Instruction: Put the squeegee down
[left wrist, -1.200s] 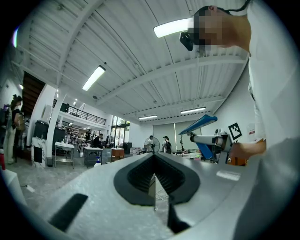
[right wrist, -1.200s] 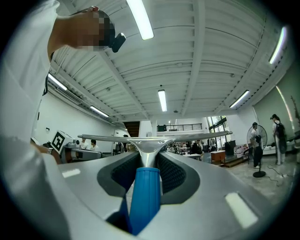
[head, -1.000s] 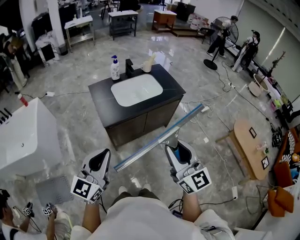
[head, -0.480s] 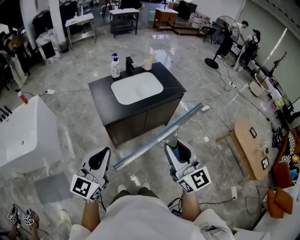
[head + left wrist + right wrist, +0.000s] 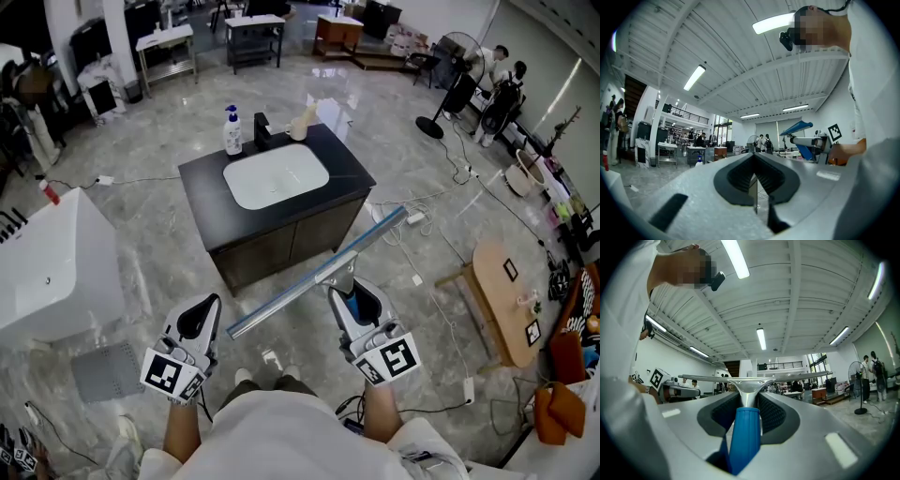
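— Where is the squeegee (image 5: 319, 276) right now?

— In my right gripper (image 5: 348, 289). The blue handle (image 5: 744, 437) lies lengthwise between my two fingers (image 5: 774, 414). They are parted just wide enough to take it and press on it from both sides. The metal neck comes out past the fingertips, and the long blade (image 5: 698, 378) sits crosswise just beyond them.

— Is it resting on anything?

— No. It hangs in the air above the grey floor (image 5: 141, 234), touching nothing but my fingers. Seen from my head, the blade slants from low left to upper right, across the front of the black table (image 5: 199, 192) with the white basin (image 5: 277, 176).

— And your other side?

— My left gripper (image 5: 206, 311) is held level beside the right one, well clear of the blade. Its fingers are pressed together with nothing between them.
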`<state>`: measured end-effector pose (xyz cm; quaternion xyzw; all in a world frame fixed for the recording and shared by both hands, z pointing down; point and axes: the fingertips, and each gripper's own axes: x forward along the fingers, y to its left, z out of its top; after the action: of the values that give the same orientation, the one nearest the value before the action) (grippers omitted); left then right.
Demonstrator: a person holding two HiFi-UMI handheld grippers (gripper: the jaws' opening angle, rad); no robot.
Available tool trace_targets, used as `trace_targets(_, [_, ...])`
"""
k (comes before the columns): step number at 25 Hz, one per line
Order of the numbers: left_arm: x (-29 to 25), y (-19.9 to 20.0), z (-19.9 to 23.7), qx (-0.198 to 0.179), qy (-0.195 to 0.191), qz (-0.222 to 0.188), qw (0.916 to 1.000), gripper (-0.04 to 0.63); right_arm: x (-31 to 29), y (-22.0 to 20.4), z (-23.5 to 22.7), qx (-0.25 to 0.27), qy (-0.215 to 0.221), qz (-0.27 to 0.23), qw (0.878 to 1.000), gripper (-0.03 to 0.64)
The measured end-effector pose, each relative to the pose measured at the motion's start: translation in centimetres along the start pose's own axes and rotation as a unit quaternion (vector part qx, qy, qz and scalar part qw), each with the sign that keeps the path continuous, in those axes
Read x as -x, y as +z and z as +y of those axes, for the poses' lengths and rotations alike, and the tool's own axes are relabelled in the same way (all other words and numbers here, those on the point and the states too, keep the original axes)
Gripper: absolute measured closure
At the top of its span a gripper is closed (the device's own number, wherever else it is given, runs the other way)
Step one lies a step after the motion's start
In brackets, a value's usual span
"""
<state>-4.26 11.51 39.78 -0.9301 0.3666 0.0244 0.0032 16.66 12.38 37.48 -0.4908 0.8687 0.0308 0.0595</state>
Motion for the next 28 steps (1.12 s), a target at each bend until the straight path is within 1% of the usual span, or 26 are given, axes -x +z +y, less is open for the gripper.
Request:
trace_targets(11, [-3.8,-0.2,-1.9,-0.004,0.012,0.002,0.9999,0.6,0.5,-0.3,-4.3,0.012,0.01,0.006,1.0,0.479])
trace_targets(15, [-5.5,-0.5,-2.5,-0.003,0.016,0.006,0.9999,0.6,0.6,-0.4,-6.2,0.007,0.014,0.006,1.0,0.479])
trace_targets(19, [-7.0,-0.9,-3.2,-0.002,0.018,0.01,0.9998,0.6,0.9,-0.8,-8.2,0.003,0.009,0.008,1.0,0.479])
trace_targets(28, [-9.1,-1.3,-2.4,-0.002,0.025,0.016,0.9995,0.6,-0.4,-1.6,-10.9,-0.01,0.002,0.005,1.0,0.479])
